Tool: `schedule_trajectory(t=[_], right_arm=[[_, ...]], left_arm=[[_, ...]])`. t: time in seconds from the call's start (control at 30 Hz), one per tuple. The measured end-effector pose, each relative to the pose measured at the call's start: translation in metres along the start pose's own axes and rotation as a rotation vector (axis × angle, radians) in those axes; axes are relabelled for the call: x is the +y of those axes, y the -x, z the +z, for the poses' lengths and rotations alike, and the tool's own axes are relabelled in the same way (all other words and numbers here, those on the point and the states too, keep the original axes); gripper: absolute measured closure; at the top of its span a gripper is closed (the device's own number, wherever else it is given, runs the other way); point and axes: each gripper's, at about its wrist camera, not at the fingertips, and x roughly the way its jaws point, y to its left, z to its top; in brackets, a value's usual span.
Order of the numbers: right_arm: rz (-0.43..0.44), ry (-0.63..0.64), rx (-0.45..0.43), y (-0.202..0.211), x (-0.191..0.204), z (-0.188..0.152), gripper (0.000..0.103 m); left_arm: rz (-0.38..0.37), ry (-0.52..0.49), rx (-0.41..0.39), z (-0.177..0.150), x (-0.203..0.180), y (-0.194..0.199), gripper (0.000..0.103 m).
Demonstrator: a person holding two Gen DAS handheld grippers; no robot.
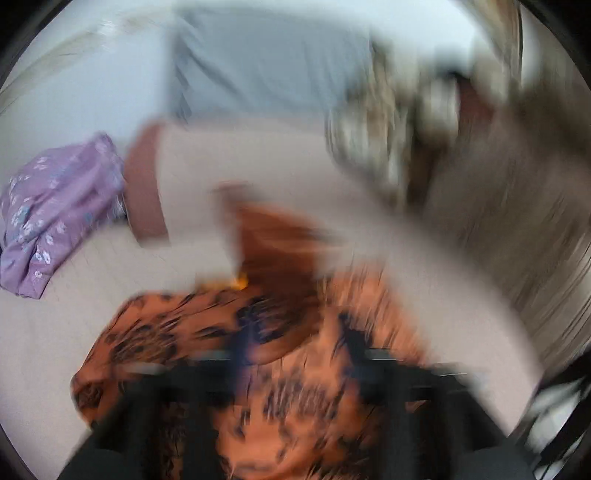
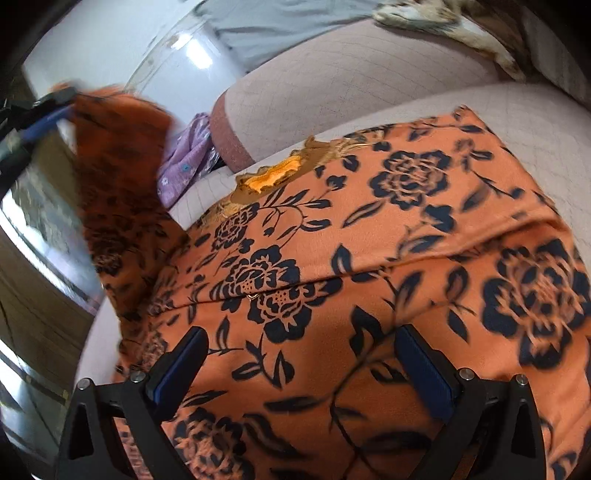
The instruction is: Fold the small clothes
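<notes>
An orange garment with a dark floral print (image 2: 369, 229) lies on a pale pink quilted bed (image 2: 369, 81). My right gripper (image 2: 299, 354) is open just above the garment's near part, its blue-padded fingers (image 2: 181, 365) spread wide and empty. My left gripper (image 2: 62, 99) shows at the upper left of the right wrist view, shut on a lifted corner of the orange garment, which hangs down from it. The left wrist view is heavily blurred; the garment (image 1: 295, 369) fills its lower half and my left gripper (image 1: 243, 354) is pinched on the cloth.
A purple floral garment (image 1: 48, 206) lies at the left on the bed, next to a pink cushion with a brown end (image 1: 147, 184). A grey sheet (image 1: 266, 59) lies at the back. Patterned bedding (image 2: 443, 22) sits at the far right.
</notes>
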Motion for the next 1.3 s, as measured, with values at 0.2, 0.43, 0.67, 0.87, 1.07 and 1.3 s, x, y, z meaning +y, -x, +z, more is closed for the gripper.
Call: schedule_trajectory(t=[0.2,0.43,0.67,0.87,1.07,1.3], right_arm=[[0.056,-0.188,-0.006,0.070,-0.032,-0.021,0.001],[0.130,-0.247,-0.053,0.101,-0.043,0.020,0.001],[0.028,-0.207,0.067,0.030,-0.043,0.100,0.019],[-0.139,-0.170,0.192,-0.039,-0.046,0.106,0.027],[-0.303,0.114,0.289,-0.068,-0.001,0.105,0.078],[-0.574,0.472,0.117,-0.031,0.058,0.125,0.085]], left_arm=[[0.129,0.157,0.178,-0.070,0.049,-0.021,0.027],[0.274,0.322,-0.014,-0.130,0.123,0.061,0.027],[0.271,0.504,-0.031,-0.174,0.180,0.039,0.027],[0.237,0.511,-0.068,-0.186,0.188,0.015,0.027],[0.173,0.555,-0.093,-0.178,0.193,0.011,0.027],[0.216,0.519,-0.149,-0.176,0.189,0.026,0.027]])
